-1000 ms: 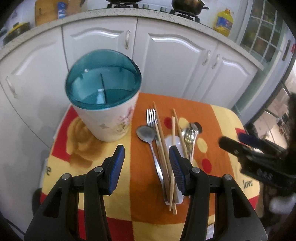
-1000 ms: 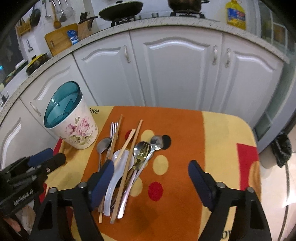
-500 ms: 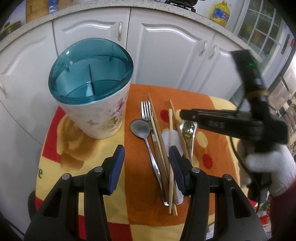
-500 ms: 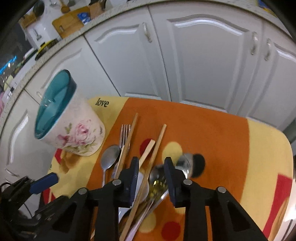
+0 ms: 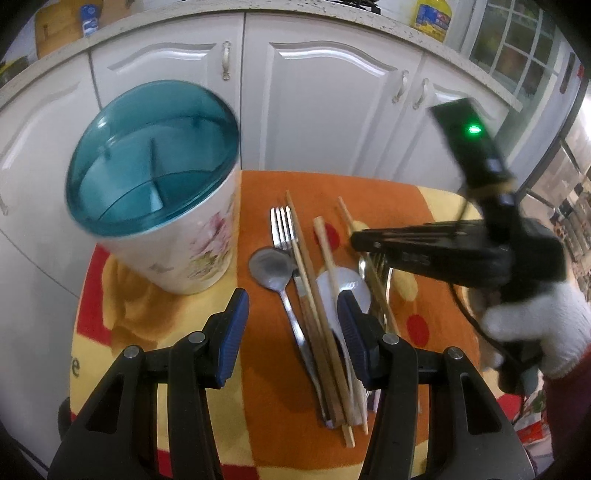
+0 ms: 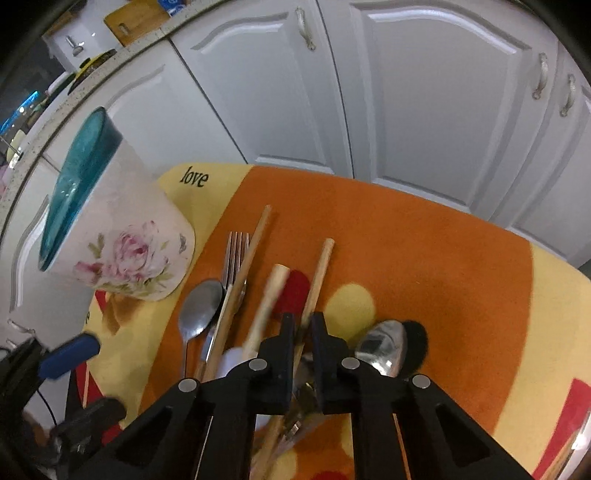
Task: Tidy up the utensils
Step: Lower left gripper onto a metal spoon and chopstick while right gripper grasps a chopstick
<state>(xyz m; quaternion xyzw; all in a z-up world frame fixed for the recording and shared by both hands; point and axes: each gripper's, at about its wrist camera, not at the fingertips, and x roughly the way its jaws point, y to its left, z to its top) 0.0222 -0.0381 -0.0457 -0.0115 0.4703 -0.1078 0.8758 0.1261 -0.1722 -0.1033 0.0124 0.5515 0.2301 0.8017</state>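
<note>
Chopstick [image 6: 318, 280] between right claw [image 6: 303, 325] pads

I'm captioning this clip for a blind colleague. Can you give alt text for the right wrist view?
The right gripper, its jaws just closed, pinches a wooden chopstick in a pile of utensils on an orange and yellow cloth. Left of the pile stands a floral holder with a teal rim, white cabinet doors behind.

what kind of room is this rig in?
Most likely a home kitchen: white base cabinets under a speckled countertop, a yellow oil bottle on it, and a cutting board by the wall.
</note>
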